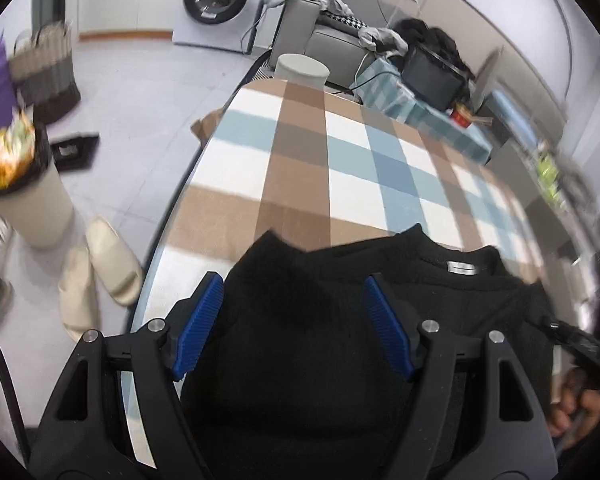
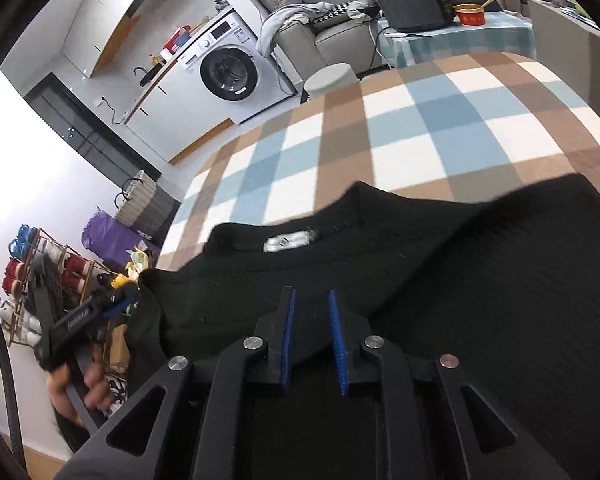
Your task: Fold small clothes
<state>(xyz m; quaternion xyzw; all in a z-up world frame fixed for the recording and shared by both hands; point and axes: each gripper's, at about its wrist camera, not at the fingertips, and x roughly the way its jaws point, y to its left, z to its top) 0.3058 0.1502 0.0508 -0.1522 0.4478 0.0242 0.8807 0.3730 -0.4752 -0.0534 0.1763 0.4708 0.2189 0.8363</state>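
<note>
Right wrist view: right gripper (image 2: 312, 300) nearly closed over black sweater (image 2: 440, 264), holding nothing; left gripper (image 1: 294, 292) open wide. Next, pinch an edge.

a lived-in room around a checked tablecloth

the brown, blue and white tablecloth (image 2: 440, 128) covers the work surface; beyond it a front-loading washing machine (image 2: 228, 74), a grey sofa (image 2: 332, 36), a red bowl (image 2: 470, 14); cream slippers (image 1: 100, 268) lie on the floor.
</note>
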